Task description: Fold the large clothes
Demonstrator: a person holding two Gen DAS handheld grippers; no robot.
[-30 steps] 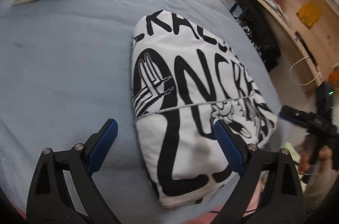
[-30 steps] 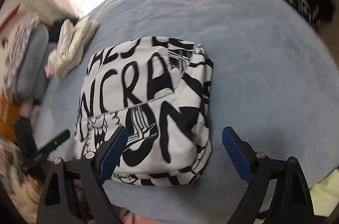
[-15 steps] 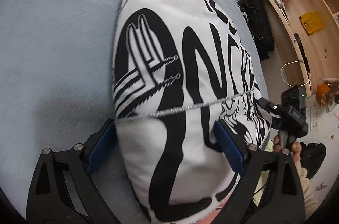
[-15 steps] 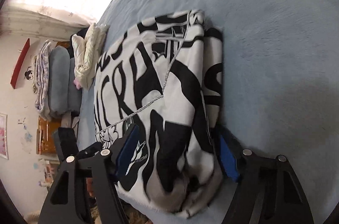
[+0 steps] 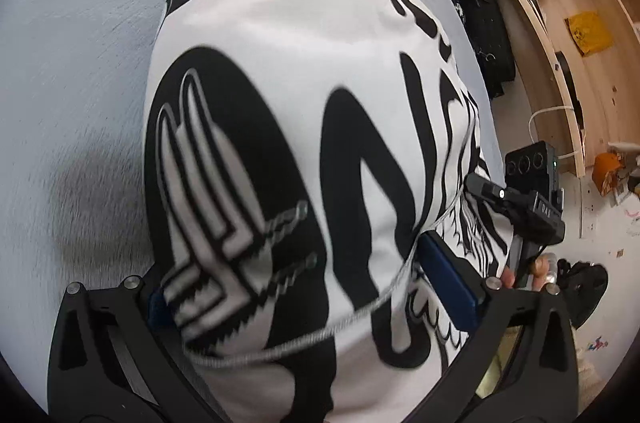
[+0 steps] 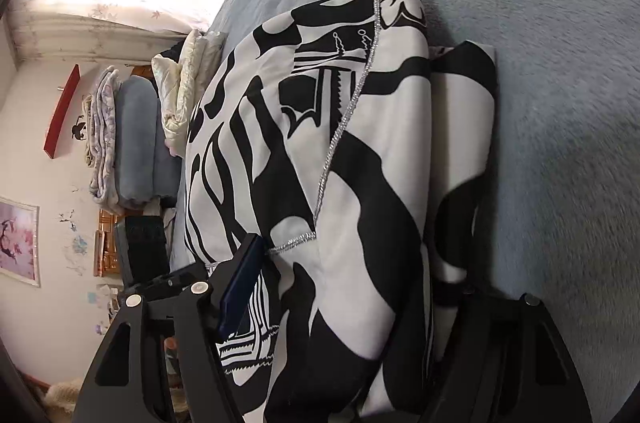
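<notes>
Straddling the folded black-and-white garment (image 5: 304,111) on the blue bed (image 5: 72,55), the left claw (image 5: 316,295) is opening to its widest, cloth between its jaws. The right claw (image 6: 344,287) sits half-closed around the near edge. Uneven bites could spill layers and undo the fold when lifted.

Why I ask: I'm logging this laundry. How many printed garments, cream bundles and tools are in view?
printed garment: 1
cream bundle: 1
tools: 2, the left tool, jaws opening with the garment between them, and the right tool, pressing on the garment
Total: 4
</notes>
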